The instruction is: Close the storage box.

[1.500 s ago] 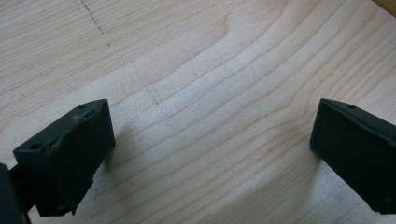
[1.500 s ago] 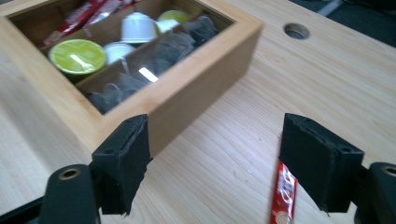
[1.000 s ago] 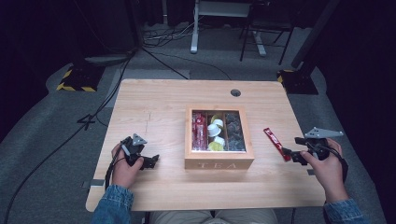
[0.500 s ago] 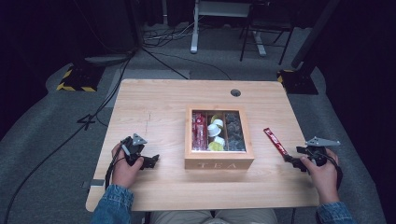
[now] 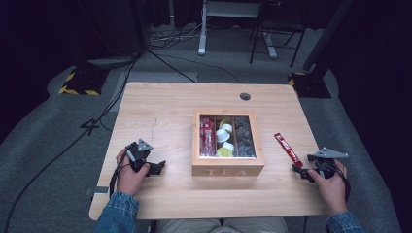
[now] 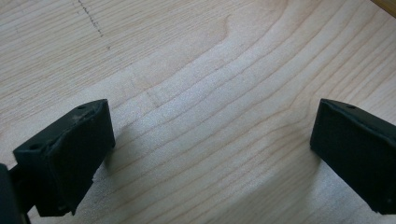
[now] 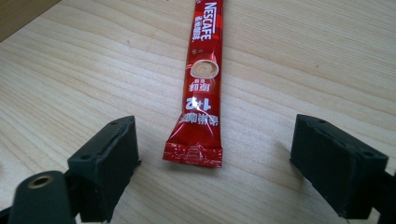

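Right gripper [image 7: 215, 154]: my jaws have just been opening and stand wide, holding nothing; the sachet's near end lies between them, untouched.
Red coffee sachet [image 7: 201, 88]: flat on the worktop [image 5: 165, 111], right of the tea box [image 5: 227, 167].
Left gripper [image 6: 210, 154]: I see jaws wide apart over bare wood, empty.

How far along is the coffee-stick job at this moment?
Done: tea box already holds red sticks, creamer cups and dark packets. In hand: right gripper, jaws just opening, stands open around the near end of the red Nescafe stick, not pinching. Left: grasp and box it. Left gripper idles open.
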The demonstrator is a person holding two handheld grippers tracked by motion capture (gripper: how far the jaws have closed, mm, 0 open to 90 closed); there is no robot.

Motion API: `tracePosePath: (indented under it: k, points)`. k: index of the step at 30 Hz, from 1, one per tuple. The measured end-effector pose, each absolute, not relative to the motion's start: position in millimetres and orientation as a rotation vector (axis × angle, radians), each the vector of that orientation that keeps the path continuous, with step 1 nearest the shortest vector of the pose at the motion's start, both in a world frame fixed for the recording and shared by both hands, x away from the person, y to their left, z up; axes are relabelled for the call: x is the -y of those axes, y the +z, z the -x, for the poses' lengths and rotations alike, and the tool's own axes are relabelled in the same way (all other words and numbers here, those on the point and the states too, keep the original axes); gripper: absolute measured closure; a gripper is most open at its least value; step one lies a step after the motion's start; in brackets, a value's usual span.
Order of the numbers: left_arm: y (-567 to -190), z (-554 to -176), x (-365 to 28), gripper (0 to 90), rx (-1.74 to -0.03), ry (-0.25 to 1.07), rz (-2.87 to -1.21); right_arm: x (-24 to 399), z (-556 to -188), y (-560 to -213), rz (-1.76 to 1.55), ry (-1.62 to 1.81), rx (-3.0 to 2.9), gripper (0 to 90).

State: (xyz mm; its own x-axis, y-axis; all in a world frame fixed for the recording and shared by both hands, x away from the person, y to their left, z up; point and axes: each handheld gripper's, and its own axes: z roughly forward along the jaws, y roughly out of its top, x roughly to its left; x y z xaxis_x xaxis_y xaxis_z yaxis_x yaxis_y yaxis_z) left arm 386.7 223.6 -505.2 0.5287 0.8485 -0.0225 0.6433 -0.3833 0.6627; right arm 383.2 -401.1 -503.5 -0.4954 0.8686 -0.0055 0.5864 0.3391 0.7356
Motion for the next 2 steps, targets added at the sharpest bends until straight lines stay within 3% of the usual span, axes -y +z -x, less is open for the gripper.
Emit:
tracePosePath:
  k: [2]
  points:
    - [-505.2,-386.6,-223.6,0.1,-1.205,0.429,-2.149,401.1,-383.0,-503.5,-1.284,0.967,-2.209,14.9]
